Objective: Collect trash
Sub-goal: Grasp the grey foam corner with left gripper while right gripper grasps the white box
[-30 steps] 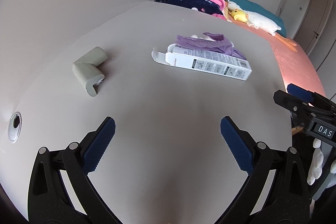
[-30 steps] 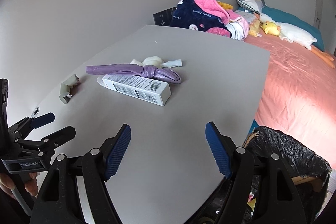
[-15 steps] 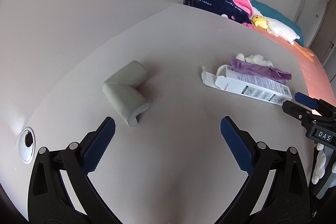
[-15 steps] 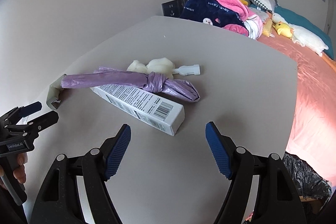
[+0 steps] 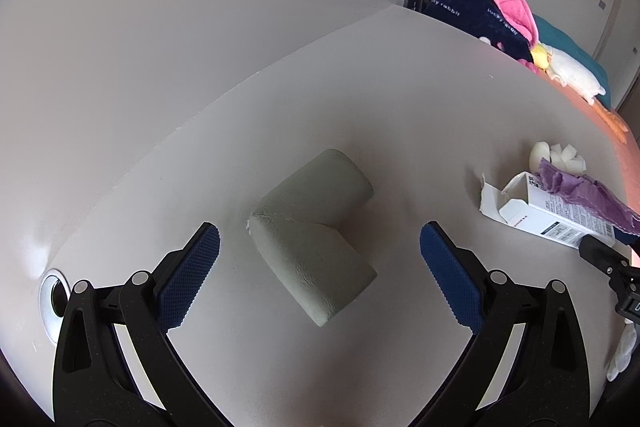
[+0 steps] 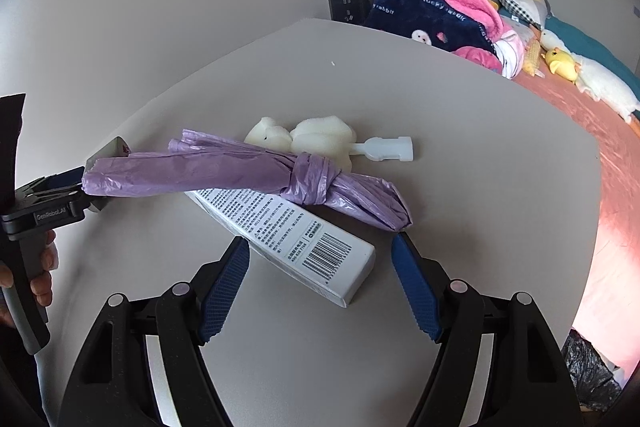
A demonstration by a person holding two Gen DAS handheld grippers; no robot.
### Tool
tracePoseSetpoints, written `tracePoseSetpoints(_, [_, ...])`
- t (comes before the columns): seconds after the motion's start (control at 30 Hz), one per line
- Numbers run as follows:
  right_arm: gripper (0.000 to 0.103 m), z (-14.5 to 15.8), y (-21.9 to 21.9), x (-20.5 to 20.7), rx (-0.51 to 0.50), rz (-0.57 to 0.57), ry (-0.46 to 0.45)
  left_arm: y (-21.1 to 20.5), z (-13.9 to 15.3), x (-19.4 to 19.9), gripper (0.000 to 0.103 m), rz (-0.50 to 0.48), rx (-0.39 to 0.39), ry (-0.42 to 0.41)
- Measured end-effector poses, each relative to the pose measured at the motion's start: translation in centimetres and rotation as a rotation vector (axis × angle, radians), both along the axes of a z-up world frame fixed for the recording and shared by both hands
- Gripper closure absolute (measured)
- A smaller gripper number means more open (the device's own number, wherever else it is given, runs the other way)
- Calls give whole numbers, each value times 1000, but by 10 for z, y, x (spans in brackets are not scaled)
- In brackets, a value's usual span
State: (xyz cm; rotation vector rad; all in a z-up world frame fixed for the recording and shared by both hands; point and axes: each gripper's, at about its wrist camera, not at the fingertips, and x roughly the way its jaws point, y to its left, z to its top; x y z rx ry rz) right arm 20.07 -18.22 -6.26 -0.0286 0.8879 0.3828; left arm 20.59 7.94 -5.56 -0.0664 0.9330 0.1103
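My left gripper point(image 5: 319, 241) hung over the grey foam corner guard point(image 5: 314, 235), its jaws spread wide with the L-shaped piece lying between them on the tabletop point(image 5: 420, 87), untouched. I judged that I had lined them up on either side of the nearer leg so a squeeze would catch it across its narrow width.

My right gripper point(image 6: 320, 257) stood open too, jaws either side of the near end of the white carton point(image 6: 296, 235), gripping nothing. The knotted purple bag point(image 6: 248, 175) lay across the carton's far part, and a pale foam lump point(image 6: 312, 133) with a white plastic clip point(image 6: 390, 149) sat just behind. Taking the carton by its free end seemed the way to lift it clear.

The black bin bag point(image 6: 588, 367) waited low at the right, beside the bed point(image 6: 580, 107).
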Motion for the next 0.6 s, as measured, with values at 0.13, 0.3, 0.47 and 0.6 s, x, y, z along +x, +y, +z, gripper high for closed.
tracePoseSetpoints(0.13, [34,-1,7,-2,-24,20,-13,3,-2,2,7,6,25,-15])
tracePoseSetpoints(0.3, [54,-1,14,-7,-56,50,-32,10,-8,7,19,11,11,7])
tracePoseSetpoints(0.47, [65,-1,17,-20,-43,84,-32,16,-5,1,38,20,10,-10])
tracePoseSetpoints(0.6, [69,1,15,-29,12,89,-5,17,-3,-6,53,29,-4,-18])
